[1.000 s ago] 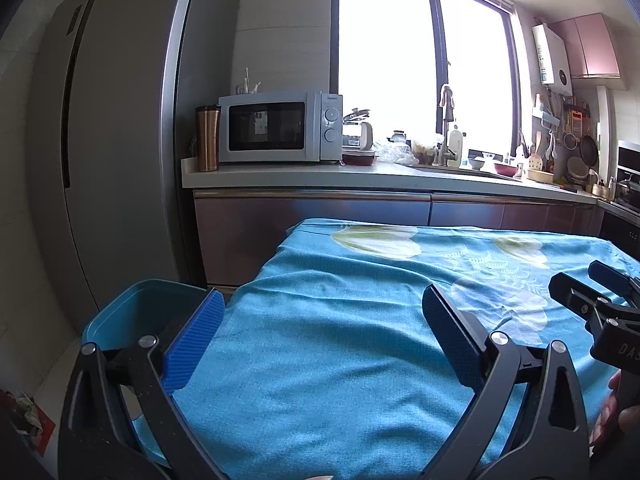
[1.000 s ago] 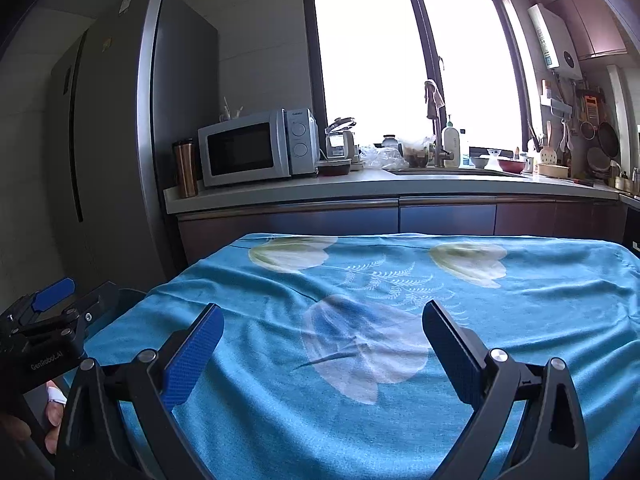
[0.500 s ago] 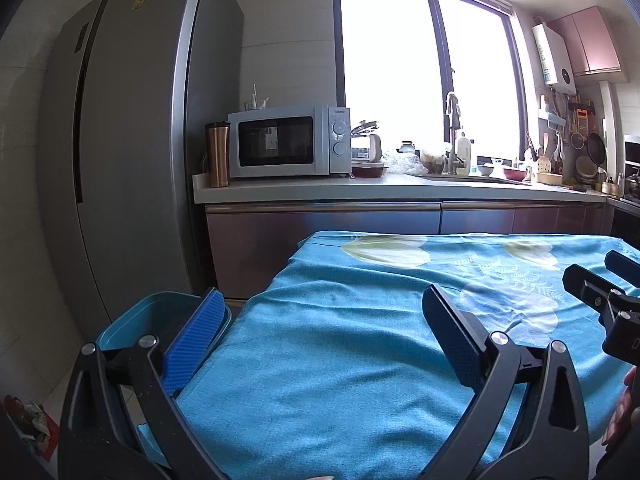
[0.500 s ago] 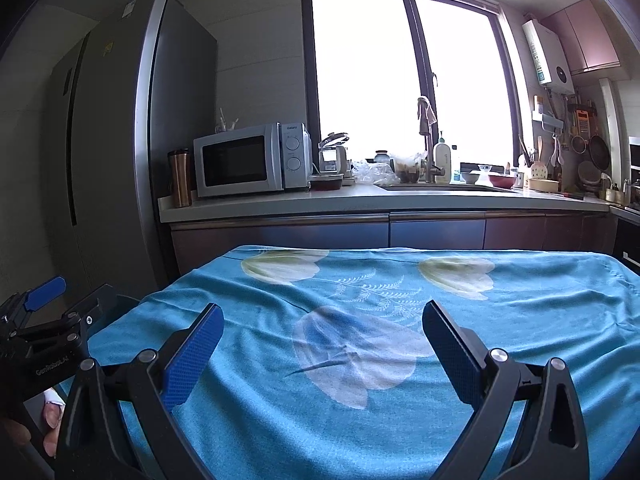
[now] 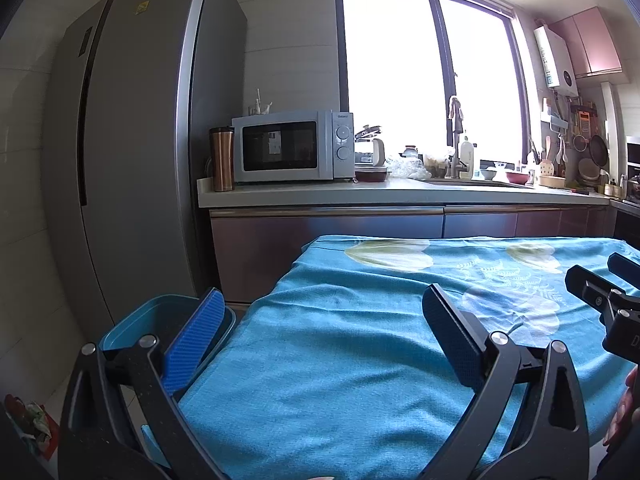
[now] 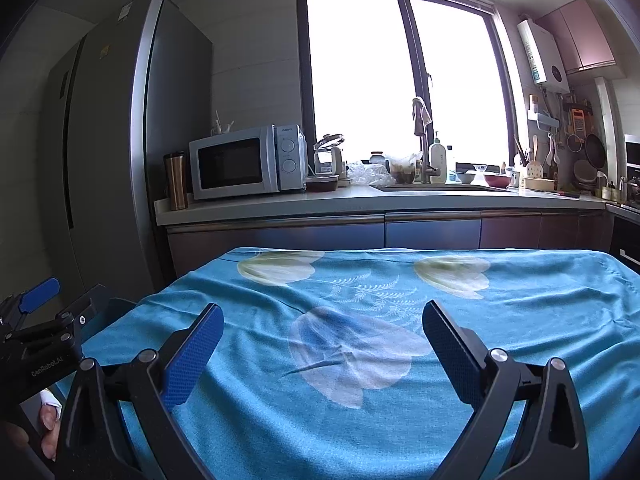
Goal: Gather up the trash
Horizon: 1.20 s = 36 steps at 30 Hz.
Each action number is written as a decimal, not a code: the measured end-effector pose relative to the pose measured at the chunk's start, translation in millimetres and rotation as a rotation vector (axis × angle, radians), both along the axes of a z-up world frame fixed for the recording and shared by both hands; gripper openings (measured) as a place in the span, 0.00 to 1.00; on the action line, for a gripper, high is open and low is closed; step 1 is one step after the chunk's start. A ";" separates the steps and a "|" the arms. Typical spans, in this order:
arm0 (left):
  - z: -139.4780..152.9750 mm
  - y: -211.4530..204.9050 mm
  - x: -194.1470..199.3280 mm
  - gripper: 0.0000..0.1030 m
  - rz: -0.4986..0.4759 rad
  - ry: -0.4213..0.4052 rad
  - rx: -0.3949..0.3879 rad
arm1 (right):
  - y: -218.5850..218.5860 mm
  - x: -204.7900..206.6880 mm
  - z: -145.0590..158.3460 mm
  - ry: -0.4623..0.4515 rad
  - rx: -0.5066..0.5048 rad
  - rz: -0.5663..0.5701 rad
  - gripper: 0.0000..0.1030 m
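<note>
A table under a blue flowered cloth [image 5: 340, 352] fills the foreground; it also shows in the right wrist view [image 6: 520, 300]. No trash lies on the cloth. My left gripper [image 5: 320, 332] is open and empty over the table's left edge. A teal bin [image 5: 160, 320] stands on the floor just left of the table, behind the left finger. My right gripper [image 6: 320, 344] is open and empty over the middle of the cloth. Crumpled scraps [image 5: 34, 420] lie on the floor at the far lower left.
A tall grey fridge [image 5: 132, 140] stands at the left. A kitchen counter [image 5: 400, 192] behind the table carries a microwave [image 5: 292, 148], a copper tumbler [image 5: 221, 159], a sink tap and dishes. The other gripper shows at each view's edge.
Both views have tilted upward and pulled back a little, so the counter and window sit lower in frame. Both grippers stay open and empty.
</note>
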State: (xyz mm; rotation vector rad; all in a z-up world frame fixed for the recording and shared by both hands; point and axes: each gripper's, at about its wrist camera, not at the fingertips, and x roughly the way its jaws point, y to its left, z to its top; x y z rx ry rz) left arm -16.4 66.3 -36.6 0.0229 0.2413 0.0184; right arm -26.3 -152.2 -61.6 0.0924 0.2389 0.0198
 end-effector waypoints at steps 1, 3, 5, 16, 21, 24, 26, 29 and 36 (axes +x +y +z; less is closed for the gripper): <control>0.3 -0.2 0.2 0.94 0.001 0.000 0.001 | -0.3 -0.2 0.2 -0.001 0.002 0.000 0.93; 0.1 0.4 -0.6 0.94 0.001 -0.001 0.000 | -0.7 0.0 0.1 -0.002 0.001 0.000 0.93; 0.1 1.0 -1.9 0.94 0.005 -0.002 0.001 | -0.7 0.4 0.1 -0.001 -0.001 0.001 0.93; 0.3 3.2 -2.0 0.94 0.010 -0.003 -0.001 | -0.9 2.0 -0.5 -0.003 0.002 -0.001 0.93; 0.5 3.4 -1.6 0.94 0.010 -0.003 -0.001 | -1.0 1.6 -0.9 -0.005 0.003 -0.001 0.93; 0.8 3.2 -2.3 0.94 0.011 -0.006 0.002 | -0.9 2.4 -0.9 -0.005 0.004 0.000 0.93; 0.8 3.0 -2.7 0.94 0.008 -0.007 0.003 | -0.9 2.5 -0.9 -0.005 0.005 -0.001 0.93; 1.1 3.2 -2.7 0.94 0.008 -0.009 0.006 | -1.2 2.7 -0.9 -0.005 0.004 0.000 0.93; 1.7 3.2 -2.3 0.94 0.009 -0.010 0.006 | -1.8 2.1 -1.4 -0.004 0.005 0.001 0.93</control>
